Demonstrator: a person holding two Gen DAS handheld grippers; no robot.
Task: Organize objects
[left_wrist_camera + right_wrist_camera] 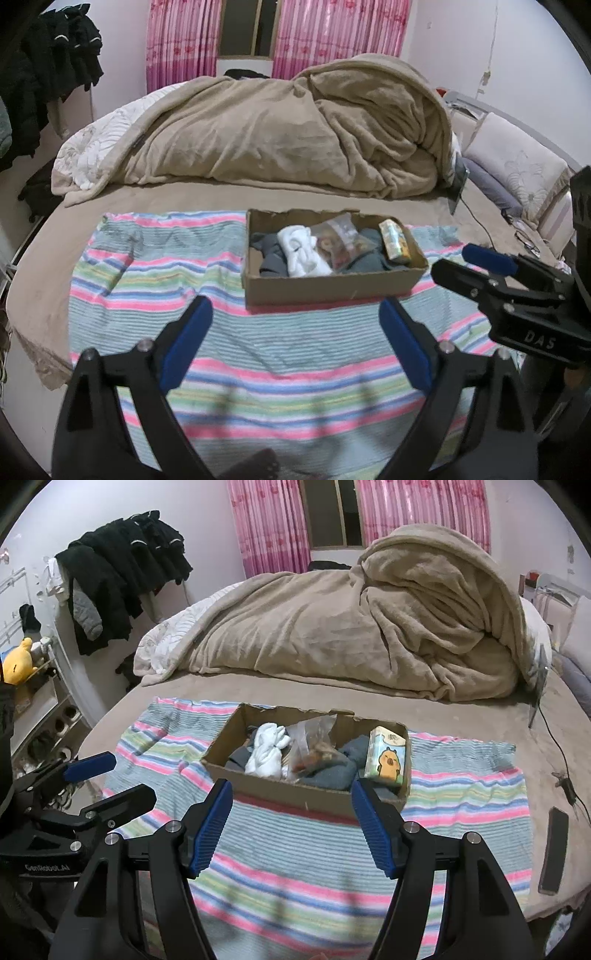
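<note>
The left tongs (295,321) are hanging wide open over the striped pink, blue and green cloth (155,295), and they are holding nothing. The right tongs (291,801) are wide open too, with nothing between their blue pads (212,830). Both are sitting just in front of the shallow brown cardboard box (306,795) and are not touching it.

The box is lying on the striped cloth on the bed (480,716). Inside it, a white rolled sock bundle (266,753) is resting on grey folded cloth (332,771). A clear plastic bag with brown bits inside (312,744) is lying in the middle. A small tissue pack with a yellow cartoon animal (386,753) is leaning against the right wall of the box.

Everything seems to be in the box already, so the sorting is looking nearly done. If one thing is needing a tidy, it is best to come down slowly from above. The tongs should be closing on one thing only. The bag is thin and slippery, so a soft pinch at its top is the safe way. The box is light and may be sliding if it gets bumped.
</note>
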